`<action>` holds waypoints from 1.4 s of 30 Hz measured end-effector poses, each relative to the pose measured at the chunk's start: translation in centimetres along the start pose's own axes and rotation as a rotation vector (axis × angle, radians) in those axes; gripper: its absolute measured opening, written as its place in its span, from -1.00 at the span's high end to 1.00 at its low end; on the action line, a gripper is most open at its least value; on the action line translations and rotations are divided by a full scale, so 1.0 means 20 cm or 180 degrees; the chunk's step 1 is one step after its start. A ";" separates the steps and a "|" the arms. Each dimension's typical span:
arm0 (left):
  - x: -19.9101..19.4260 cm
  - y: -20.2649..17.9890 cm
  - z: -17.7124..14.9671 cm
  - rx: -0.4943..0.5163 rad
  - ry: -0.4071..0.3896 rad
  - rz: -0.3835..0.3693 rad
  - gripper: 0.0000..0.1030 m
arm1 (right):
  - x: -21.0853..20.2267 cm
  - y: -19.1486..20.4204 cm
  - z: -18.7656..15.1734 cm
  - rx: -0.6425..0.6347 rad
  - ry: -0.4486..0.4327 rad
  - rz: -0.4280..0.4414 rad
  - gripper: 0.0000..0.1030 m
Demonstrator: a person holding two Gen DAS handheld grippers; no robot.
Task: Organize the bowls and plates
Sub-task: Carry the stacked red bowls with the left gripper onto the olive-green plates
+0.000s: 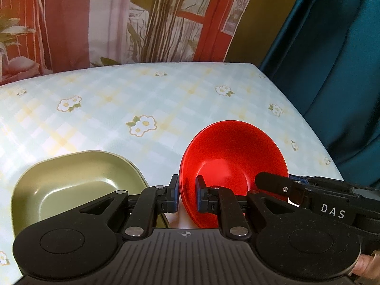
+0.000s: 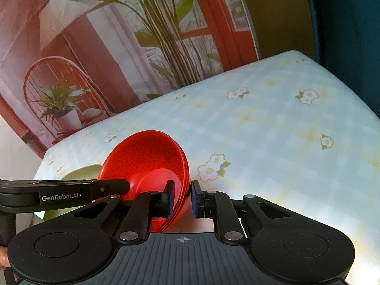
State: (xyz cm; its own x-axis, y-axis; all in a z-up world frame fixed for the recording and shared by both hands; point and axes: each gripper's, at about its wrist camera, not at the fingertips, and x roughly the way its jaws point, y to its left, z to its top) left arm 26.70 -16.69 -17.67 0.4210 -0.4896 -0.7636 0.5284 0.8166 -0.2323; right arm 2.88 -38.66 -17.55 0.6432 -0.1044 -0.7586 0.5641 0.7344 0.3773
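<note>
Where lettering shows: "DAS", "GenRobot.AI".

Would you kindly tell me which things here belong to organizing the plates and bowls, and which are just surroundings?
Part of the job:
- red bowls, a nested stack, rim clamped by both tongs
- green dish, resting on the table
- left tongs
- right tongs

Just there:
- floral tablecloth
- printed backdrop
- teal curtain

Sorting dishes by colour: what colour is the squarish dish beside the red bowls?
Olive green squarish dish, clearest in the left wrist view.
</note>
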 end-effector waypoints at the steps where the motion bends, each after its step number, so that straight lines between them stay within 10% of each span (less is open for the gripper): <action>1: -0.01 0.00 0.00 0.0000 -0.0010 -0.0004 0.72 | -0.01 0.01 0.00 -0.0013 -0.0008 0.0000 0.72; 42: -0.45 0.38 -0.15 -0.0427 -0.0310 0.0210 0.71 | 0.07 0.59 -0.02 -0.0587 0.0149 0.0317 0.72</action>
State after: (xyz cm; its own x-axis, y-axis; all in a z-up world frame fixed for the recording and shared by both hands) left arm 24.64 -5.19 -14.38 0.5243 -0.4556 -0.7194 0.3968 0.8782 -0.2670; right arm 10.25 -29.92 -14.34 0.6639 0.0029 -0.7478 0.3920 0.8503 0.3512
